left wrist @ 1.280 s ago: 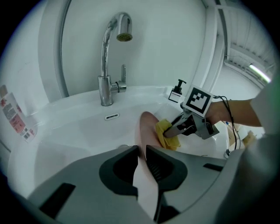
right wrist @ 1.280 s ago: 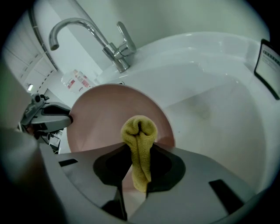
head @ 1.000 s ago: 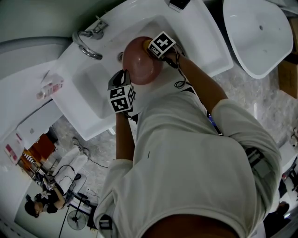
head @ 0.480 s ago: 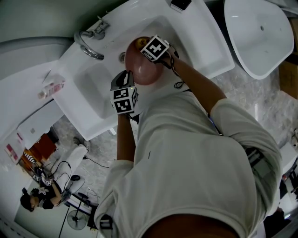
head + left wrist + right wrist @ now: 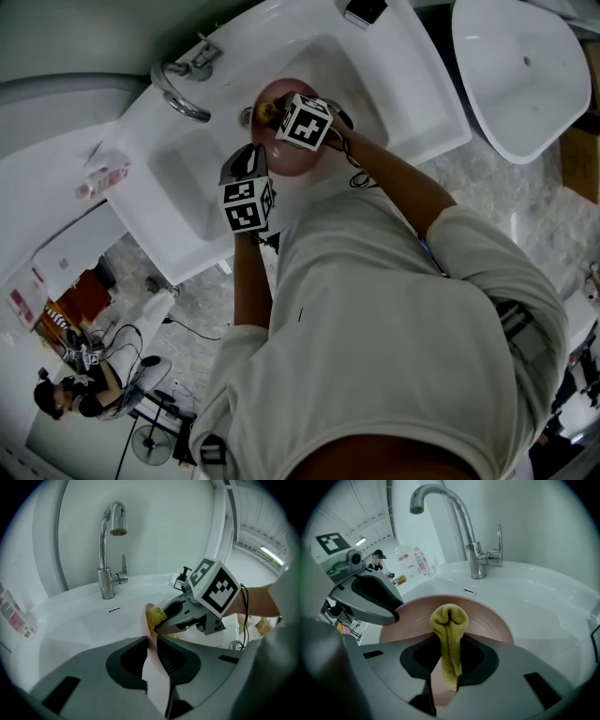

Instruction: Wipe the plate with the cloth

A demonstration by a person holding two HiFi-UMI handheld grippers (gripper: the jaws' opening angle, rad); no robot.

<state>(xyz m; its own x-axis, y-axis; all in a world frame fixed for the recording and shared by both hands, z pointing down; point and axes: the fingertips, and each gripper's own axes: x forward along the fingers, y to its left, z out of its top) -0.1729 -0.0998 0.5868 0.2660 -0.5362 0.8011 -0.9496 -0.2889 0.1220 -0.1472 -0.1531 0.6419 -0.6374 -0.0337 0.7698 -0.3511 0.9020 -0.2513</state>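
In the upper middle of the head view, the pink plate (image 5: pixel 487 620) is held over the basin of the white sink (image 5: pixel 403 94), just below the chrome faucet (image 5: pixel 110 550). The left gripper (image 5: pixel 151 645) has its jaws closed on the plate's rim; in its own view the plate runs edge-on as a thin pink strip between the two jaws at the lower centre of the frame. The right gripper (image 5: pixel 449 665) pinches a yellow cloth (image 5: pixel 449 620), which hangs bunched and folded between its jaws at the centre of its view, with the rounded top of the bundle lying against the plate's face. In the left gripper view the cloth shows as a yellow lump on the right side of the plate, just above the left jaws, with the right gripper's marker cube at centre right.
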